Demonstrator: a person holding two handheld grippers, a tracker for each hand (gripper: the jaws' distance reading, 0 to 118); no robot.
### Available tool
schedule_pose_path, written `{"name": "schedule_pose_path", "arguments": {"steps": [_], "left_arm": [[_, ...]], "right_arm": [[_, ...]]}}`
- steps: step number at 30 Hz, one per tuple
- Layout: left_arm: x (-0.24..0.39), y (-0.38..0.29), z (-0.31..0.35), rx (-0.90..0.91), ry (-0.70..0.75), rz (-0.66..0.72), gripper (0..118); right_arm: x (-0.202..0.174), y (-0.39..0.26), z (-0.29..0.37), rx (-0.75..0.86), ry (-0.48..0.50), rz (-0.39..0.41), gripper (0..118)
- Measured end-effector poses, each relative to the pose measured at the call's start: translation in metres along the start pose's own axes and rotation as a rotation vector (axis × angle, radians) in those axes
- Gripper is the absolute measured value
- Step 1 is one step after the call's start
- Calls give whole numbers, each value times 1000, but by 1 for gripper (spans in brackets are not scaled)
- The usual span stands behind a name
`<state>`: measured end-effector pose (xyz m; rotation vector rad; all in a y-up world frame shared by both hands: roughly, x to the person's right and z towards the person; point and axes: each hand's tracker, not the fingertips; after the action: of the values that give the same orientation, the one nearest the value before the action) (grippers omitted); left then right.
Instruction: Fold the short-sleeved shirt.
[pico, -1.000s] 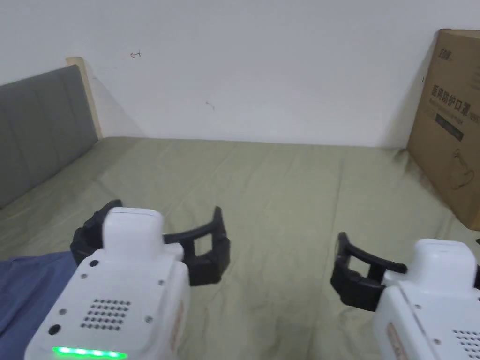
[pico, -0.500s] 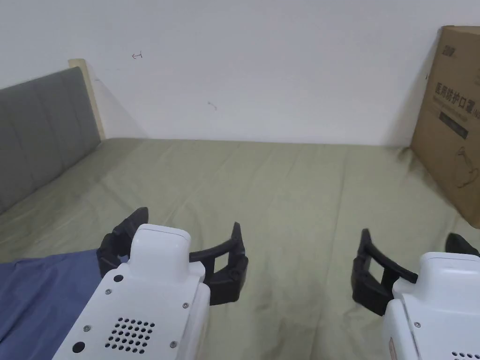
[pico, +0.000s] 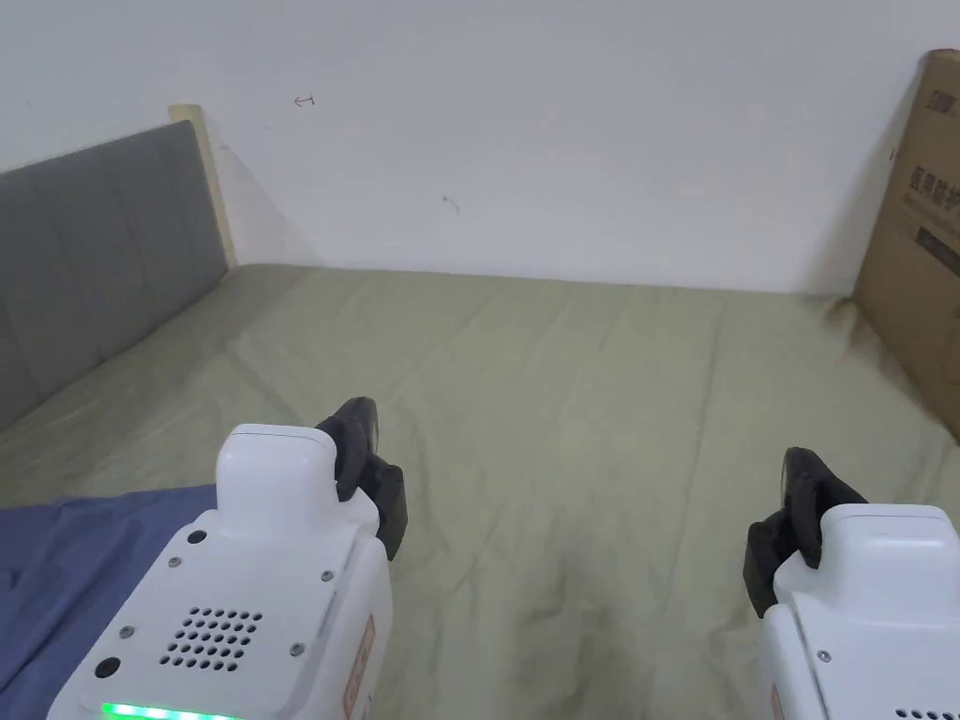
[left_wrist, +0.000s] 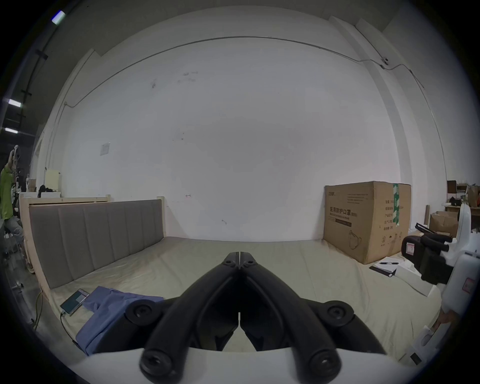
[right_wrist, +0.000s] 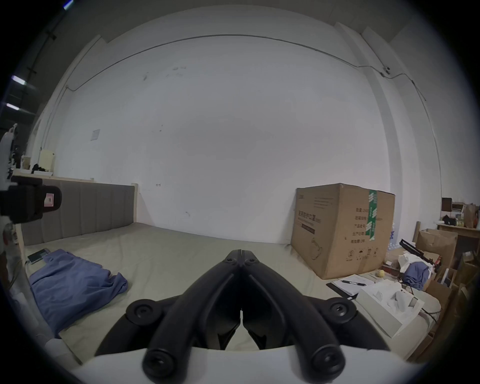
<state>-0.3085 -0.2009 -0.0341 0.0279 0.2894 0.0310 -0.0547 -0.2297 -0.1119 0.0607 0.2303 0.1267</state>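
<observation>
Bed sheet (pico: 581, 394) is matte olive cloth with soft creases, the blue shirt (right_wrist: 70, 283) looks like thin limp fabric, headboard (pico: 84, 253) is grey padded upholstery on pale wood, big box (right_wrist: 342, 228) is plain brown cardboard, grippers are glossy white plastic with matte black jaws.

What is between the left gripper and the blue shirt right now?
Nothing visible. The left gripper, jaws closed and empty, is above bare green sheet; the blue shirt lies crumpled to its left, beside a phone at its far edge.
</observation>
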Motion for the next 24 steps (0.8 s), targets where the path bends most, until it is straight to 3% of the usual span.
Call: {"name": "schedule_pose_path", "arguments": {"steps": [5, 15, 19, 24], "left_arm": [[-39, 13, 18, 10, 138, -1, 0], [-132, 17, 85, -46, 479, -28, 0], [-146, 9, 90, -82, 492, -18, 0], [-158, -12, 66, -199, 479, 26, 0]], "right_arm": [[-35, 13, -15, 12, 159, -37, 0], [-157, 24, -12, 32, 524, -43, 0], [-179, 21, -9, 10, 568, -46, 0], [-178, 11, -15, -31, 578, -12, 0]]}}
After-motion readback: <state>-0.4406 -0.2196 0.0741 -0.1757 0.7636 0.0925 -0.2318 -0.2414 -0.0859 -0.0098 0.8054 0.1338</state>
